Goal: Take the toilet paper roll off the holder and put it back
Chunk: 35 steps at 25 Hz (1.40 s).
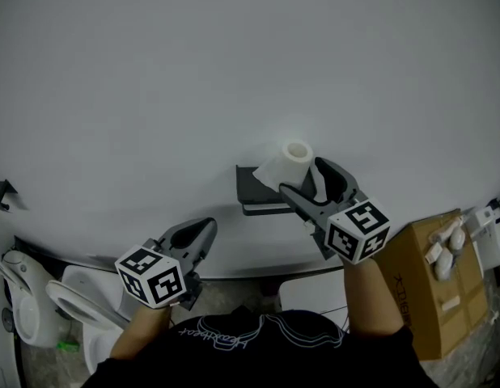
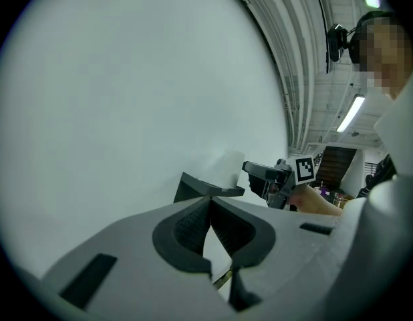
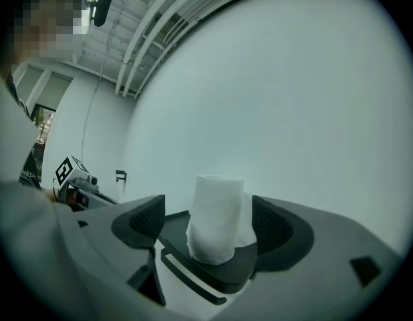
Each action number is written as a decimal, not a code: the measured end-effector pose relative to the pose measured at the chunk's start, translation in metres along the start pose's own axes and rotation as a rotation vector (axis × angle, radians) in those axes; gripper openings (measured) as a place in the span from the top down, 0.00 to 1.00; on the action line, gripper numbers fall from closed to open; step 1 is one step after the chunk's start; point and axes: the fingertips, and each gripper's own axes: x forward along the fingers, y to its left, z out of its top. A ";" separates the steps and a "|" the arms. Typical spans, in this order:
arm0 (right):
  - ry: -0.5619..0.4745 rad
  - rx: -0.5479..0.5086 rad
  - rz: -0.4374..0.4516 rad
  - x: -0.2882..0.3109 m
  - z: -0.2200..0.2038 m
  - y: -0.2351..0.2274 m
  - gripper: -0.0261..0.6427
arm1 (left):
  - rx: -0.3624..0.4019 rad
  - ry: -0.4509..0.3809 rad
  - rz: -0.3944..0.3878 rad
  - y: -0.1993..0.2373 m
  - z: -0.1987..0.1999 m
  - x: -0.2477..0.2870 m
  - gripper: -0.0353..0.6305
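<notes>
The toilet paper roll (image 3: 216,216) stands upright on the dark wall holder (image 1: 252,186), between the right gripper's (image 1: 308,181) wide-apart jaws. The left gripper (image 1: 203,231) hangs closed and empty, over a toilet (image 1: 72,297); a cardboard box (image 1: 428,289) sits right.

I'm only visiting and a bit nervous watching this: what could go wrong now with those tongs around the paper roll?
The right tongs stand open either side of the upright toilet paper roll; an off-centre squeeze could tip it off the holder. Its loose sheet hangs near one jaw and might snag. The left tongs are shut, well away, so nothing would catch it.
</notes>
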 end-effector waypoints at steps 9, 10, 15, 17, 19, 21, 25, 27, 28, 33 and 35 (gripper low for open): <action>0.025 -0.003 0.019 0.022 -0.005 -0.007 0.44 | 0.005 -0.003 0.001 0.015 0.007 0.018 0.94; 0.027 -0.003 0.019 0.023 -0.006 -0.008 0.44 | 0.009 -0.001 0.003 0.017 0.008 0.020 0.94; 0.047 -0.010 0.017 0.029 -0.011 -0.010 0.53 | 0.029 0.002 0.020 0.021 0.008 0.026 0.94; 0.045 -0.010 0.014 0.029 -0.011 -0.012 0.55 | 0.035 0.006 0.016 0.021 0.008 0.028 0.94; 0.043 -0.009 0.017 0.029 -0.012 -0.013 0.55 | 0.038 0.007 0.015 0.022 0.007 0.030 0.94; 0.043 -0.009 0.022 0.030 -0.012 -0.013 0.56 | 0.038 0.008 0.018 0.024 0.007 0.030 0.94; 0.038 -0.010 0.030 0.030 -0.011 -0.012 0.56 | 0.040 0.005 0.016 0.025 0.010 0.034 0.94; 0.034 -0.010 0.032 0.030 -0.012 -0.012 0.56 | 0.044 0.007 0.011 0.024 0.011 0.037 0.94; 0.032 -0.010 0.032 0.029 -0.012 -0.012 0.56 | 0.047 0.010 0.009 0.023 0.011 0.038 0.94; 0.021 -0.011 0.026 0.028 -0.011 -0.013 0.56 | 0.050 0.012 0.001 0.021 0.015 0.041 0.94; 0.015 -0.013 0.024 0.028 -0.010 -0.013 0.56 | 0.052 0.003 -0.002 0.020 0.018 0.041 0.94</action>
